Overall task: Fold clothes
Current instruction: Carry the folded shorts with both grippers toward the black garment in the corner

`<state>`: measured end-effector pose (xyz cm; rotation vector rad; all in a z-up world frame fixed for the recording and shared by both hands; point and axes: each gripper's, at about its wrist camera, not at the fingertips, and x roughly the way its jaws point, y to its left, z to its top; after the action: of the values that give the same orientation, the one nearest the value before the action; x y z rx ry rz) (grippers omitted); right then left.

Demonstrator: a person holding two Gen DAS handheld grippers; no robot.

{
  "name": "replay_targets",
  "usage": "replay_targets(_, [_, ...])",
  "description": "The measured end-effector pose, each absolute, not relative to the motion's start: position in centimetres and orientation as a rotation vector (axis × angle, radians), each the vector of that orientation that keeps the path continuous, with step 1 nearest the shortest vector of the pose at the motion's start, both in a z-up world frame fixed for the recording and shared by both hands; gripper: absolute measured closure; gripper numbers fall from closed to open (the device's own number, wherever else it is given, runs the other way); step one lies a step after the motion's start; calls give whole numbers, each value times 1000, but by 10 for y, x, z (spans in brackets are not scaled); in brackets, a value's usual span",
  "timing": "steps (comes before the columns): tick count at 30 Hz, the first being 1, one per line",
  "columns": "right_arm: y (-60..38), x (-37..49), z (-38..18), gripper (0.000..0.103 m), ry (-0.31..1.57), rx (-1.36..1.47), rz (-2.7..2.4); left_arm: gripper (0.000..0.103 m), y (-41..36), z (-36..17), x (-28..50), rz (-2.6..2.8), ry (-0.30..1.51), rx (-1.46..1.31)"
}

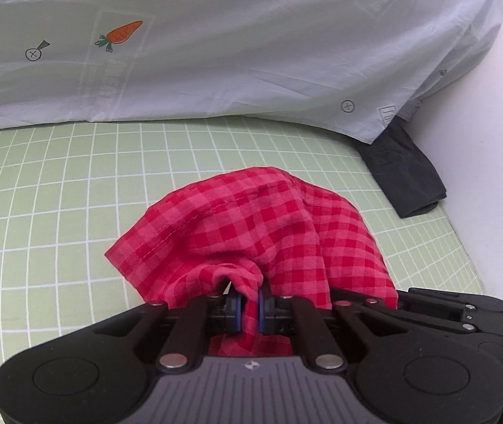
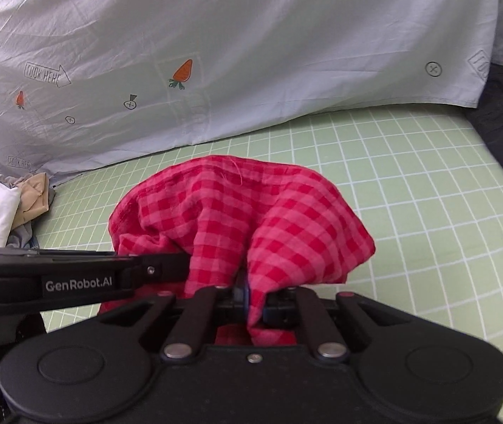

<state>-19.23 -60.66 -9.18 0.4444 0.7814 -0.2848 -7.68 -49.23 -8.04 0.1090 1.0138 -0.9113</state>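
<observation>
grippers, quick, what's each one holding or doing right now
Left gripper: shut on the red cloth.
Right gripper: shut on the red cloth.

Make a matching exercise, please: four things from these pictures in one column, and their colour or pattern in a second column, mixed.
Things:
1. garment held by both grippers
2. bed sheet
3. hanging cloth behind
4. folded garment at the bed edge

Descriptions:
A. pale blue with carrot prints
B. dark grey
C. red gingham check
D. light green with white grid

Pairs: 1-C, 2-D, 3-A, 4-B
</observation>
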Motion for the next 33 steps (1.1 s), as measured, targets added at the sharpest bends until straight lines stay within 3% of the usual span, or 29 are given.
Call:
replay_targets(12, [-659,-319,-91,96,765,443,-470,94,-542,-80,-187,-1094,1023,179])
replay_targets(23, [-811,-393,-89,96,711,308,-462,93,-696,-86,-267,-1040,954,86])
replay_targets(33, [-959,-367,-68,96,612,88,-544,93,-856,-68,-239,-997,884,17])
